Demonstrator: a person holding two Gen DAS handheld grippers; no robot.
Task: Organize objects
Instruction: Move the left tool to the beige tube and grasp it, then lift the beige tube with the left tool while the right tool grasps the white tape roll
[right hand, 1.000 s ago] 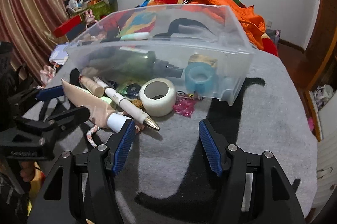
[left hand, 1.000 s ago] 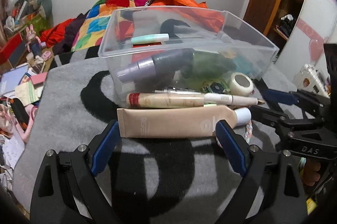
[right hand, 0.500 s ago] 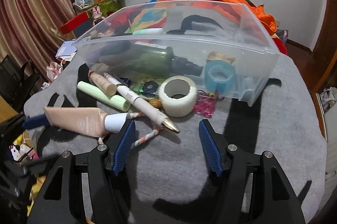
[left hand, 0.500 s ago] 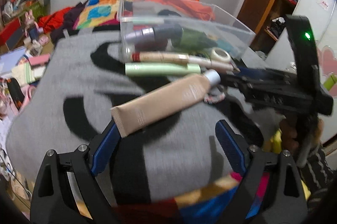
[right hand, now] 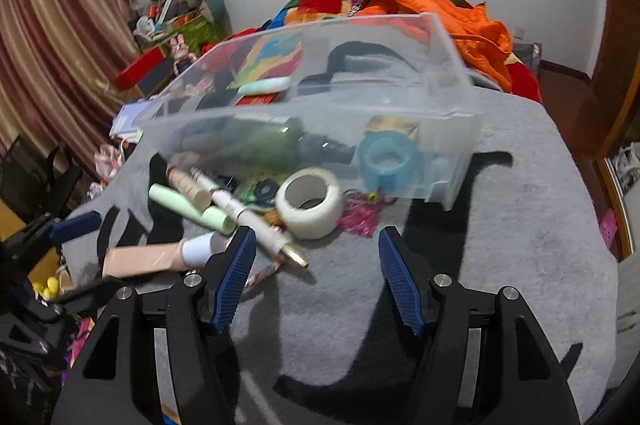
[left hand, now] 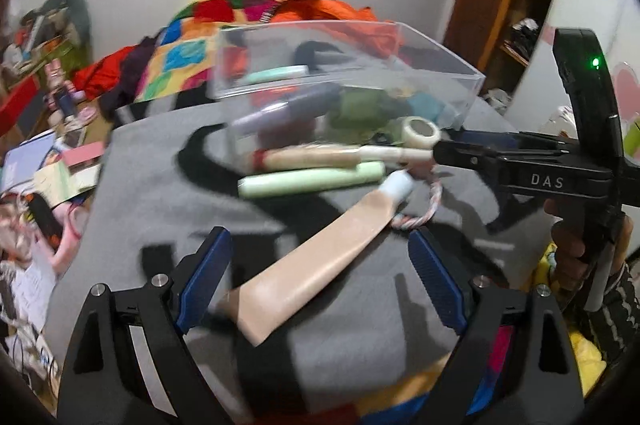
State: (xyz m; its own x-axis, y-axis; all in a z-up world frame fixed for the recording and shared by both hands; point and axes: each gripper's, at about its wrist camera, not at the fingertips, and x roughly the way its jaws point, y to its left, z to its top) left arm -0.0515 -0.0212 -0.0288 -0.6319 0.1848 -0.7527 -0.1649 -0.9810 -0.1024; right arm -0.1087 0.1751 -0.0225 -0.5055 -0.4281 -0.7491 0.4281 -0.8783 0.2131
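Observation:
A beige tube (left hand: 320,261) with a white cap lies slanted on the grey blanket. Its crimped end sits between the jaws of my left gripper (left hand: 317,245), which are closing without touching it. Beyond it lie a pale green tube (left hand: 308,181), a cream tube, a white pen (right hand: 256,225) with a gold tip and a white tape roll (right hand: 310,203), all against a clear plastic bin (right hand: 452,65). Blue tape (right hand: 386,161) and a dark green bottle show through the bin's wall. My right gripper (right hand: 317,235) stands open and holds nothing, just short of the tape roll.
A twisted rope loop (left hand: 434,197) lies by the beige tube's cap, and a pink trinket (right hand: 360,219) lies beside the tape roll. The grey blanket (right hand: 500,245) stretches bare to the right. Colourful bedding lies behind the bin, and clutter fills the floor on the left.
The left view has drawn back from the bin. The beige tube has swung from crosswise to slanted, with its end now between the left jaws, and the green tube is uncovered. The right gripper has barely moved.

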